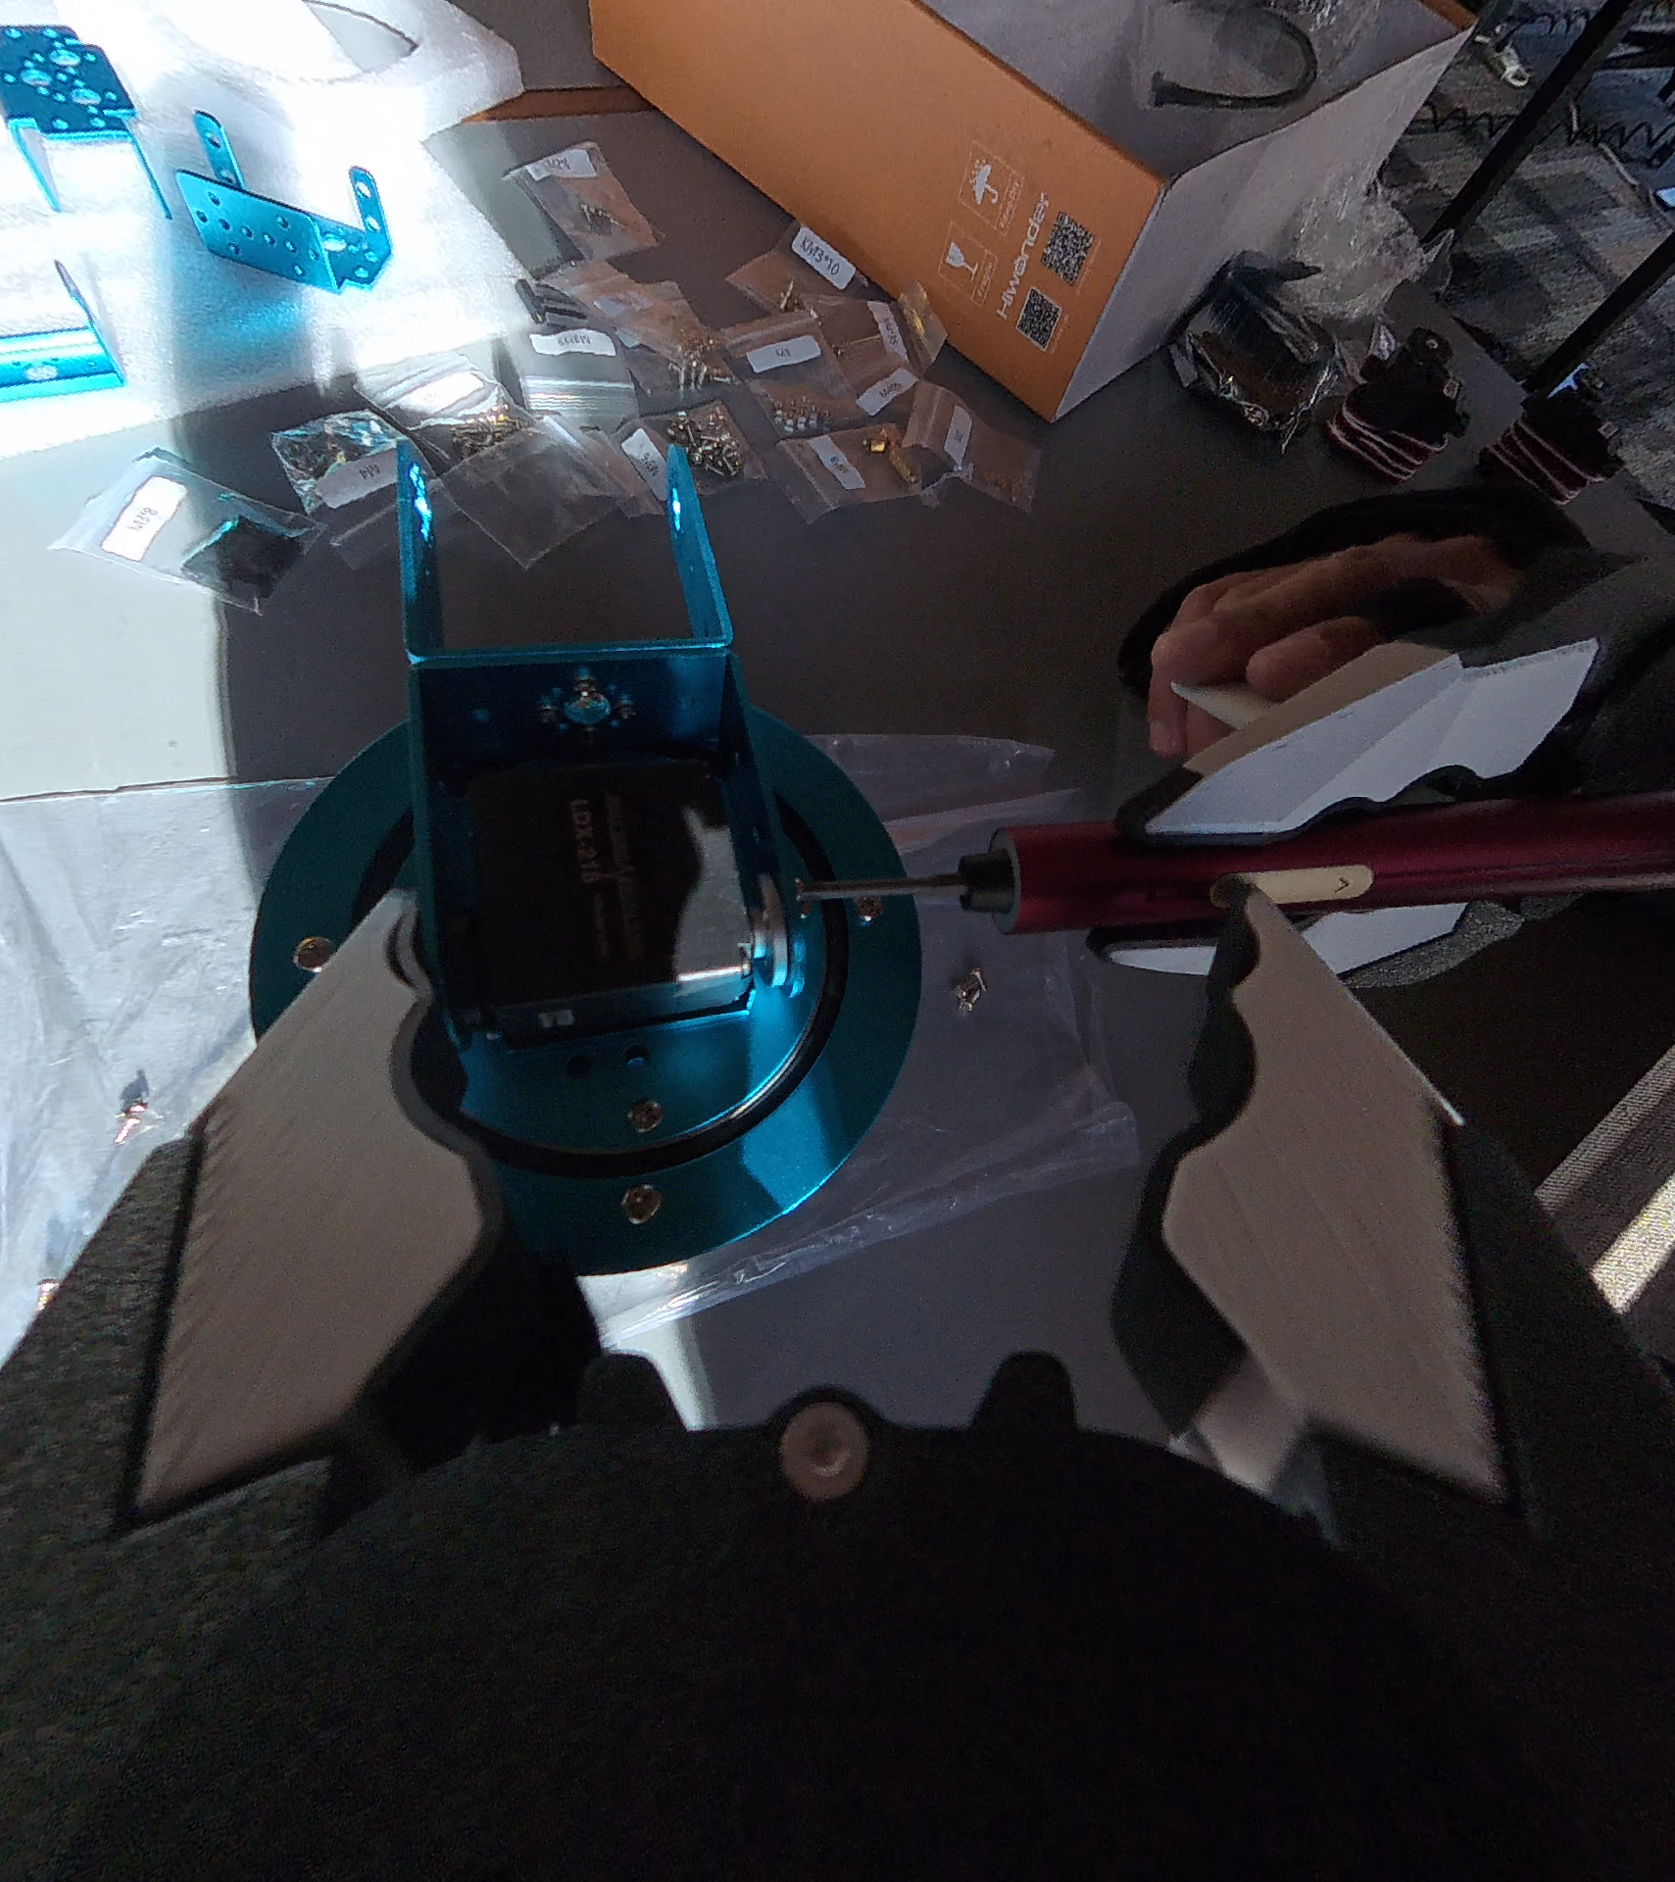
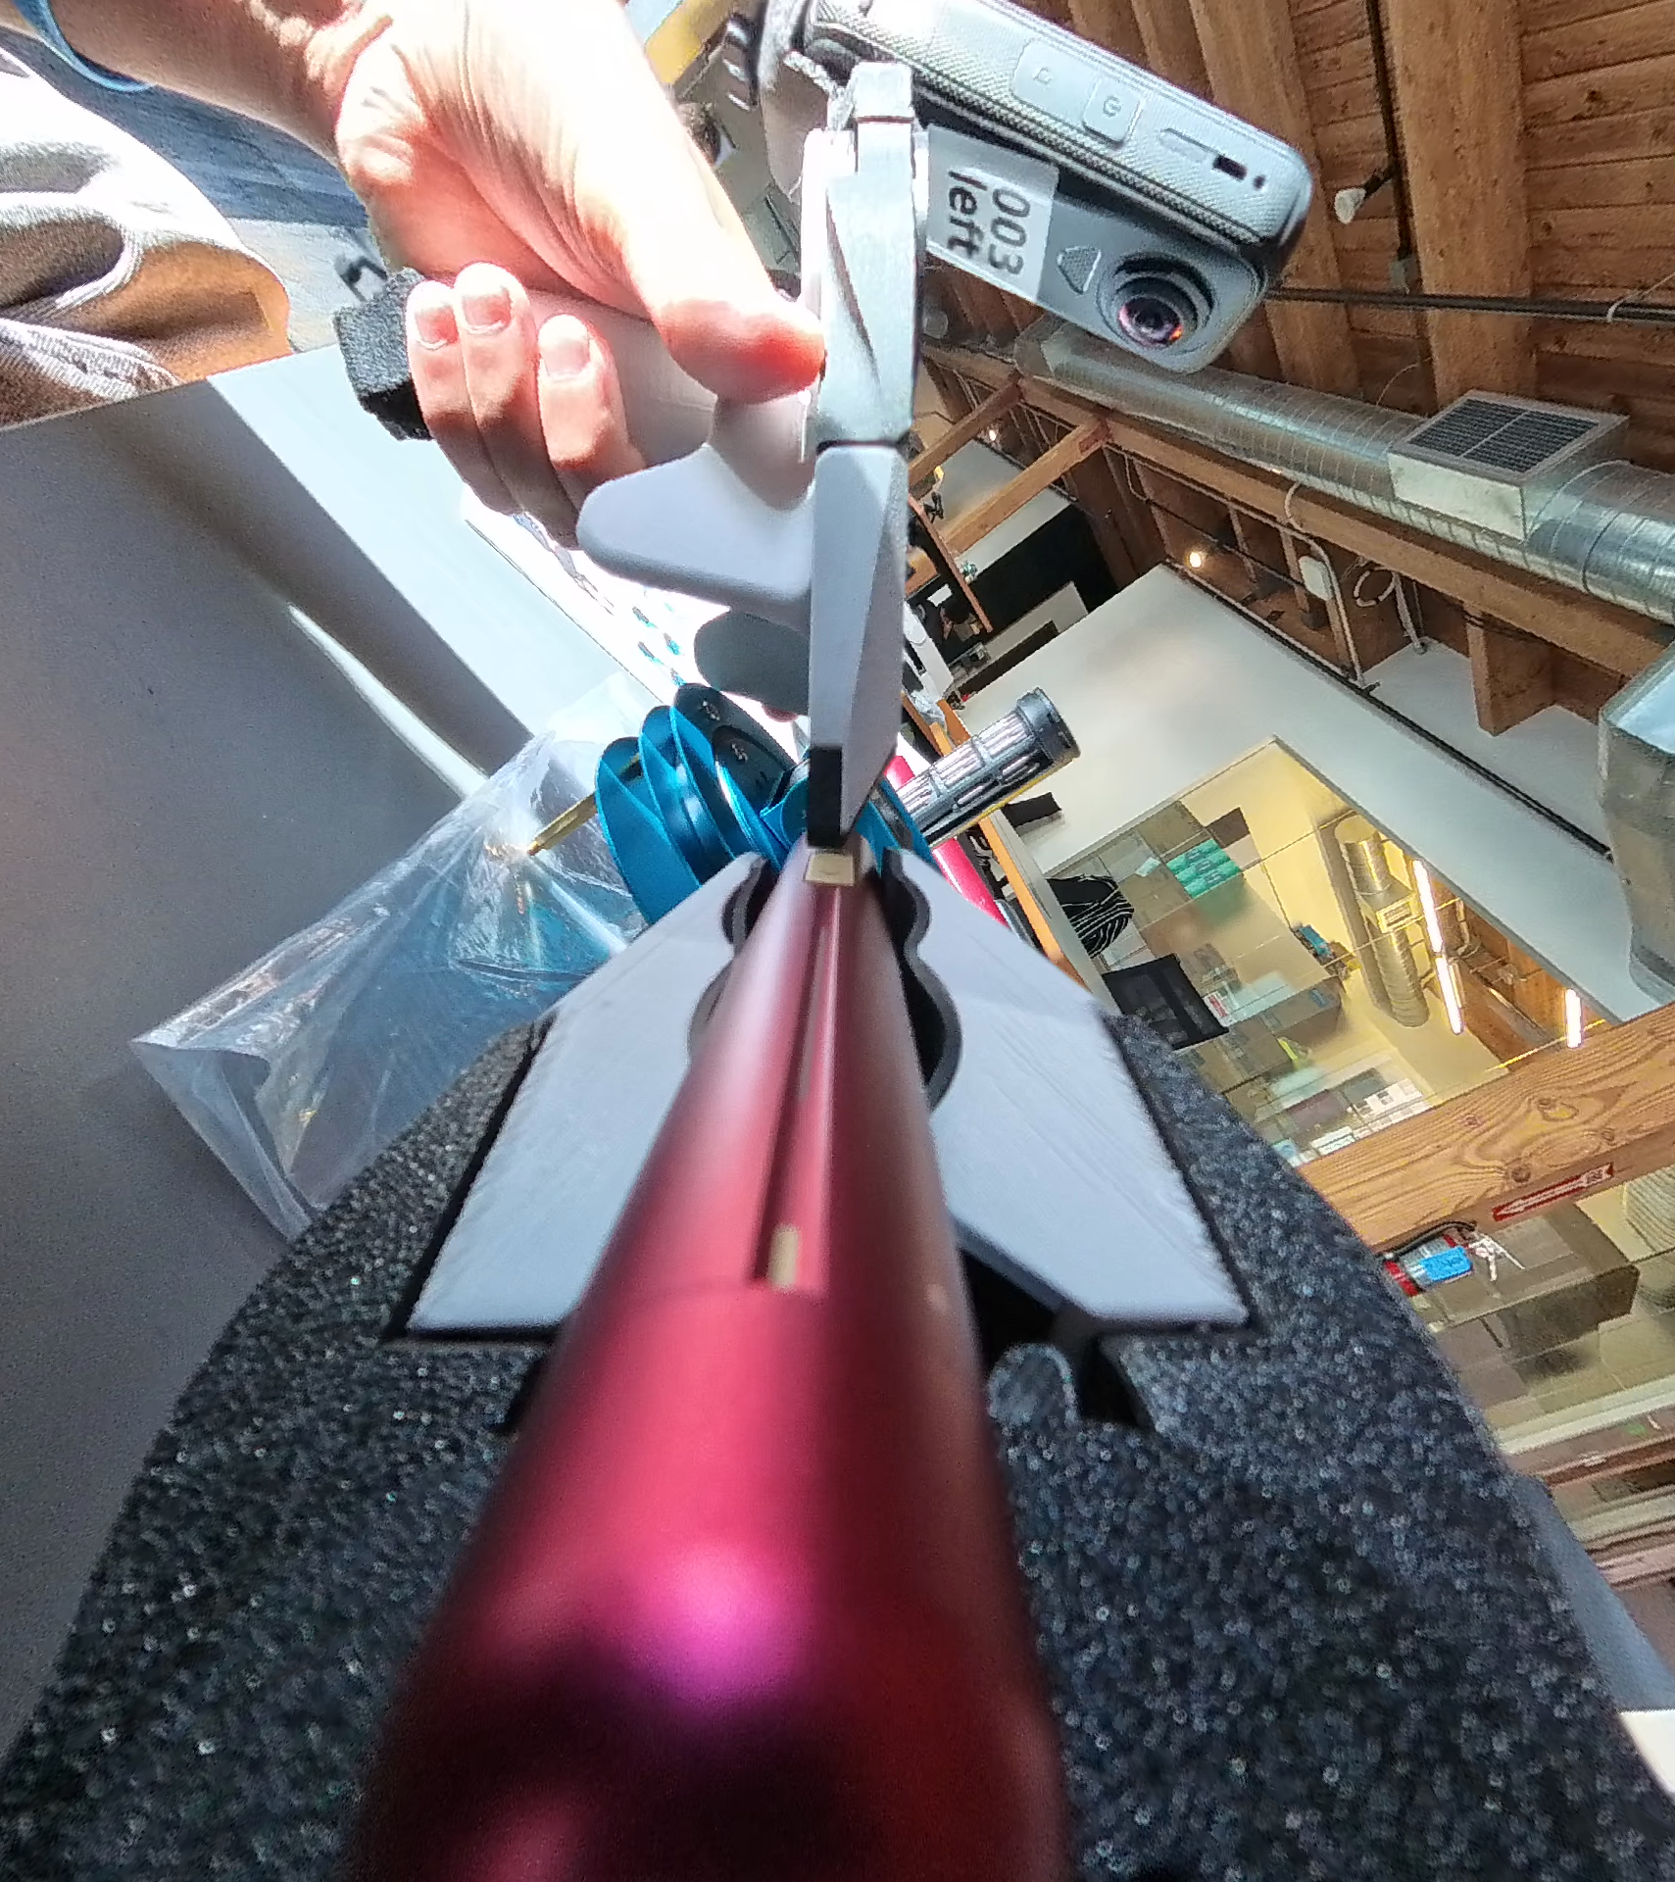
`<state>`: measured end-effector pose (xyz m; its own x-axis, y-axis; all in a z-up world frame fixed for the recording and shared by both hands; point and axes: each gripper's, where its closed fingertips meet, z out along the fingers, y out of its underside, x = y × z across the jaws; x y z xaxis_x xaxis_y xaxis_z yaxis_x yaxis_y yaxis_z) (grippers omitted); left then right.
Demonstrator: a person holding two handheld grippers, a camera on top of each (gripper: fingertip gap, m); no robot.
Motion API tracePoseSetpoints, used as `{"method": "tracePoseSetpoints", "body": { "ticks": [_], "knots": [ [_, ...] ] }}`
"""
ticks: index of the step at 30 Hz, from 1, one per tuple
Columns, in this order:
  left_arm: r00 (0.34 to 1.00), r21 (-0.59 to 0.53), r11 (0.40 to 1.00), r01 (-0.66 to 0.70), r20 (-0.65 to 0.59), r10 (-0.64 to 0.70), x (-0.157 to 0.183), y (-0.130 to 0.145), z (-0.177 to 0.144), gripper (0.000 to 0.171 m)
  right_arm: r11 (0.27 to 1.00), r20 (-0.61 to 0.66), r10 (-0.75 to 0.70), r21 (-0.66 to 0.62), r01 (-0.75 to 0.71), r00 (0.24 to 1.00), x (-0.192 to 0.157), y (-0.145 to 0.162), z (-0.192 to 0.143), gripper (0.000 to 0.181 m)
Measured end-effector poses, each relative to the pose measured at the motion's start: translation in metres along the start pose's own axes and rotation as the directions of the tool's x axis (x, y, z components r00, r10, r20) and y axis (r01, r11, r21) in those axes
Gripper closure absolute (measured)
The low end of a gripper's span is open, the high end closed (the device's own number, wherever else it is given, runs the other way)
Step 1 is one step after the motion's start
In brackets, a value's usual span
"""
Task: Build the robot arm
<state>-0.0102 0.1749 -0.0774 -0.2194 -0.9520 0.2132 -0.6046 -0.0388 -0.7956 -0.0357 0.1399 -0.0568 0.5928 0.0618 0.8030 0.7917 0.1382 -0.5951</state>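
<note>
Left wrist view: left gripper [image 1: 818,911] spread around the labelled servo [image 1: 599,886]; at 3 o'clock, right gripper [image 1: 1133,881] pinches red screwdriver [image 1: 1220,866]; printed orange box [image 1: 914,153] at 12 o'clock.

The red screwdriver [image 2: 762,1324] blurs near the lens, hiding its tip.

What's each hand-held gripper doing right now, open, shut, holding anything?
Left hand-held gripper: open, holding nothing, fingers straddling the blue round base.
Right hand-held gripper: shut on the red screwdriver.
</note>
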Motion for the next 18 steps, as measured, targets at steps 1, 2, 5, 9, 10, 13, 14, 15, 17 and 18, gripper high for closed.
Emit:
{"method": "tracePoseSetpoints", "body": {
  "ticks": [1,2,5,9,10,13,14,15,17,18],
  "knots": [
    [1.000,0.000,1.000,0.000,0.001,0.000,0.0002,-0.0001,0.0004,0.024,1.000,-0.002,-0.007,-0.002,0.007,1.000,-0.0002,0.0000,0.0002,0.161],
    [1.000,0.001,1.000,0.002,0.001,-0.002,0.0002,-0.0004,0.0006,0.024,1.000,-0.003,-0.005,-0.003,0.005,1.000,0.0000,0.0002,0.0002,0.161],
    [1.000,0.004,1.000,0.005,0.006,-0.005,0.0000,-0.0009,0.0011,0.024,1.000,-0.003,0.006,-0.005,-0.006,1.000,0.0007,0.0011,0.0001,0.161],
    [1.000,-0.005,1.000,-0.011,-0.002,0.011,-0.0002,0.0004,0.0009,0.024,1.000,-0.010,-0.012,-0.009,0.012,1.000,-0.0006,0.0005,0.0007,0.161],
    [1.000,-0.007,1.000,-0.012,-0.002,0.012,-0.0003,0.0004,0.0010,0.024,1.000,-0.011,-0.018,-0.009,0.018,1.000,-0.0007,0.0005,0.0007,0.161],
    [1.000,-0.005,1.000,-0.016,-0.008,0.016,-0.0005,-0.0001,0.0013,0.024,1.000,-0.008,0.005,-0.004,-0.005,1.000,0.0001,0.0004,0.0009,0.161],
    [1.000,-0.009,1.000,-0.023,-0.009,0.022,-0.0006,0.0004,0.0014,0.024,1.000,-0.010,-0.004,-0.004,0.004,1.000,-0.0002,0.0003,0.0011,0.161],
    [1.000,-0.010,1.000,-0.028,-0.011,0.028,-0.0007,0.0006,0.0015,0.024,1.000,-0.011,-0.016,-0.004,0.016,1.000,-0.0007,0.0002,0.0012,0.161],
    [0.999,-0.007,0.999,-0.032,-0.013,0.032,-0.0008,0.0005,0.0015,0.024,1.000,-0.010,-0.009,0.001,0.009,1.000,-0.0005,-0.0002,0.0014,0.158],
    [0.999,-0.008,0.999,-0.036,-0.015,0.036,-0.0008,0.0007,0.0015,0.024,1.000,-0.009,-0.011,0.005,0.011,1.000,-0.0006,-0.0004,0.0016,0.159]
  ]
}}
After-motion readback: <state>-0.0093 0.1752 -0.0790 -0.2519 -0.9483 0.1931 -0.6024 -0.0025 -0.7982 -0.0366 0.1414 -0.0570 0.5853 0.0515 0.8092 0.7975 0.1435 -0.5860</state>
